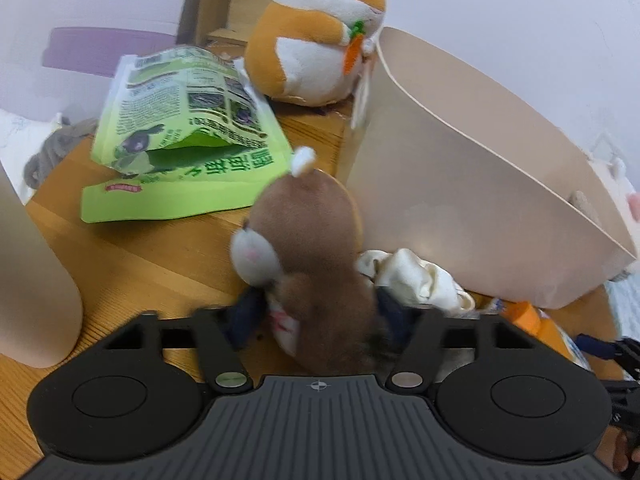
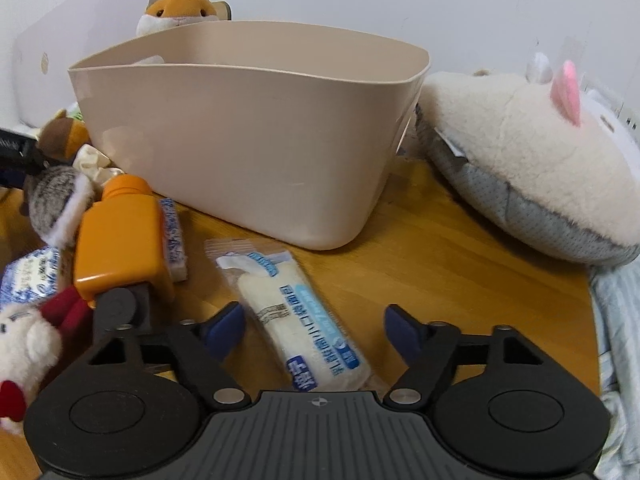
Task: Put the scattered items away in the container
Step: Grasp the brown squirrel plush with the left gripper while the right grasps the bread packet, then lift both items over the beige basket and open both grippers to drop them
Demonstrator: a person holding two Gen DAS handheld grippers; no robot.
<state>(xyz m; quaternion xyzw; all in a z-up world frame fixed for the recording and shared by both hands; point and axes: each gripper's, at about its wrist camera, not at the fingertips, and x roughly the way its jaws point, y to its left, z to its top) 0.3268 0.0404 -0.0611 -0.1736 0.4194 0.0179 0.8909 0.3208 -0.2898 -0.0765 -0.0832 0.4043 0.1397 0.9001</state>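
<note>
Two claws are working the cluttered worktop as I am steering from afar. My left claw is pinching a brown plush hamster, with the beige container at two o'clock of it. My right claw is hanging spread around a wrapped white packet, its pads not pressing. I am counting one container, one green pouch at eleven o'clock and one orange hamster at twelve. The soft toy risks slipping on the lift, and the slick wrapper risks squirting sideways.
</note>
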